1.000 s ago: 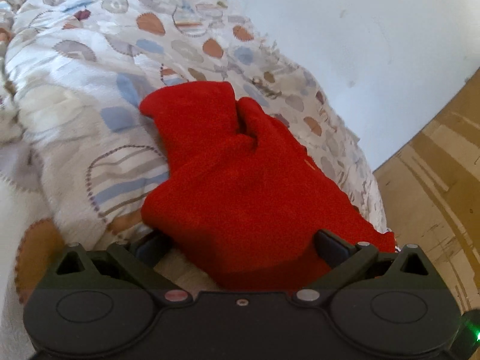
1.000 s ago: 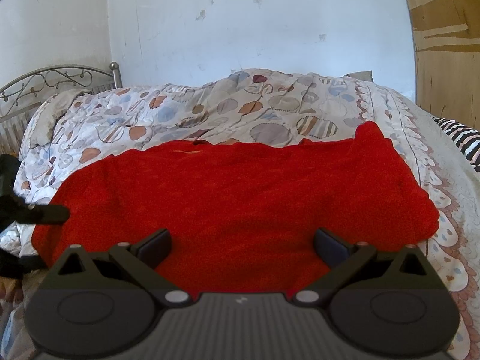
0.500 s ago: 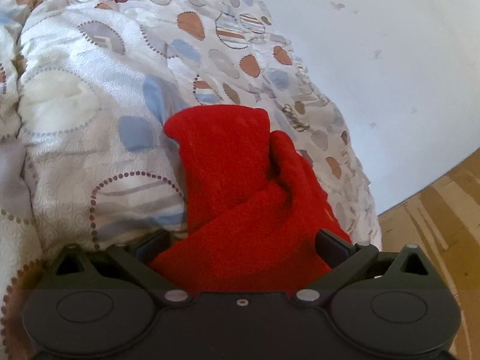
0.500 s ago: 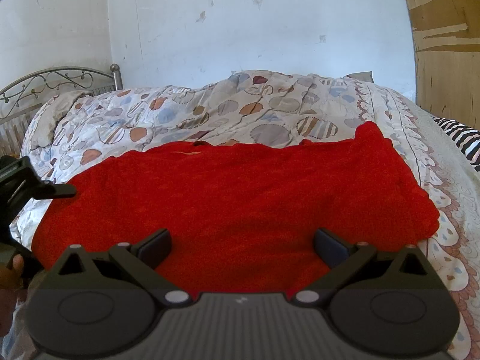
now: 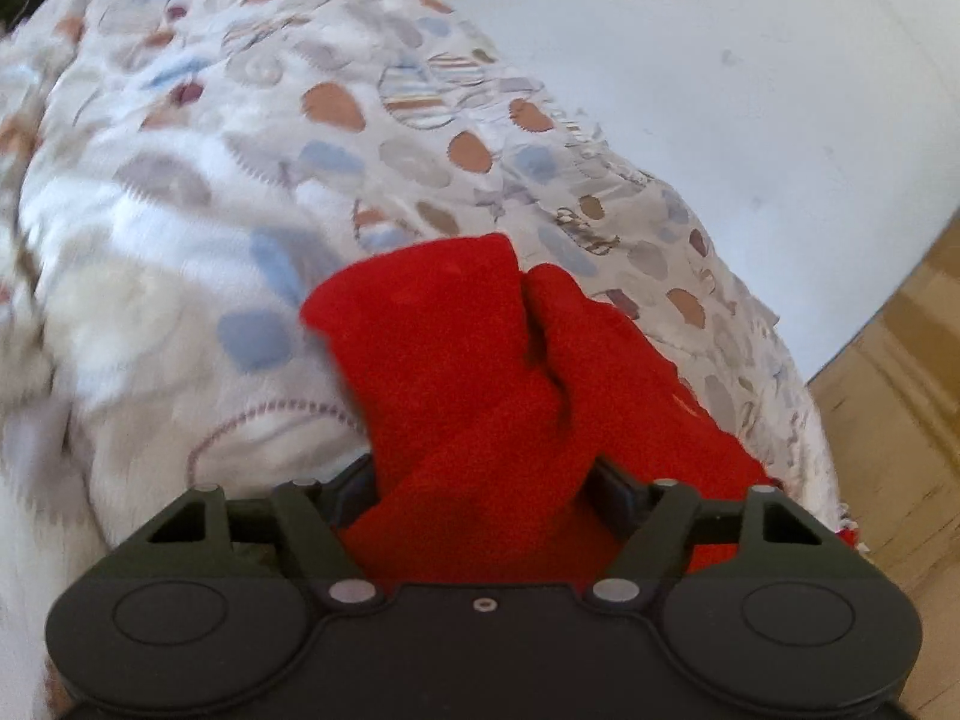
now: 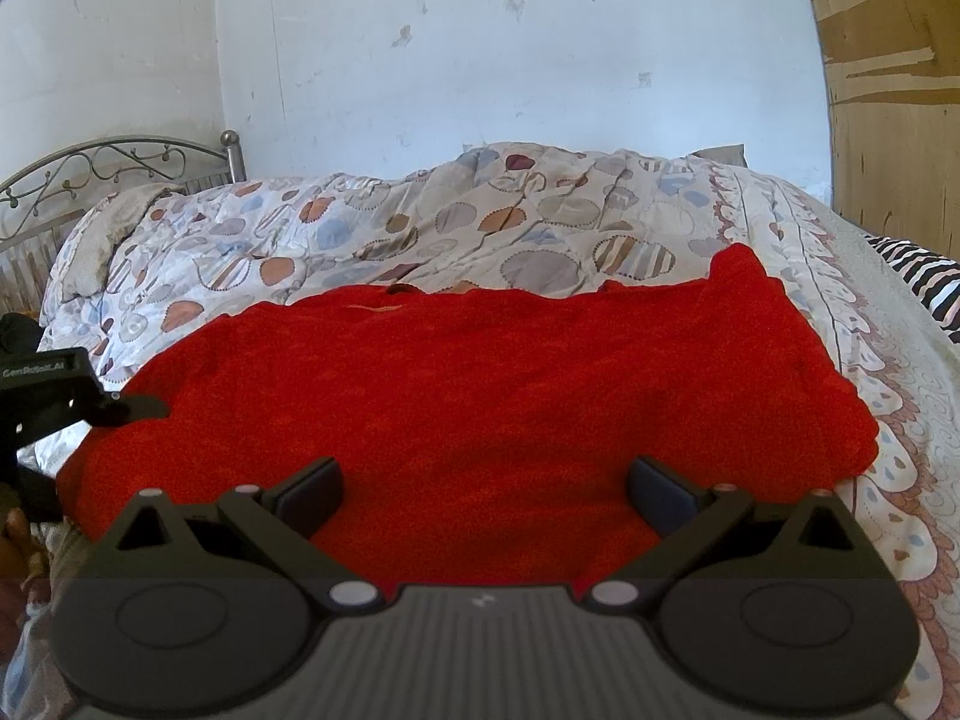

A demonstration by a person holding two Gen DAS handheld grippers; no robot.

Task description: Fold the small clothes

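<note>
A red fleece garment (image 6: pixel 480 396) lies spread flat across the patterned quilt (image 6: pixel 420 222). My right gripper (image 6: pixel 486 492) hovers open over the garment's near edge, with its pads apart from the cloth. In the left wrist view the garment's left end (image 5: pixel 480 372) is bunched into two folds. My left gripper (image 5: pixel 483 480) has that end between its jaws, which are closing on it; the cloth fills the gap. One finger (image 6: pixel 132 408) of the left gripper shows at the garment's left edge in the right wrist view.
The quilt (image 5: pixel 180 240) covers the whole bed, with a metal headboard (image 6: pixel 120 162) at the far left and a white wall behind. A striped cloth (image 6: pixel 924 282) lies at the right edge. Wooden flooring (image 5: pixel 888 420) lies beyond the bed. A person's hand (image 6: pixel 12 540) shows low left.
My left gripper's jaws have narrowed around the bunched red end, and it has moved in along the garment's left edge. The right gripper has kept still.
</note>
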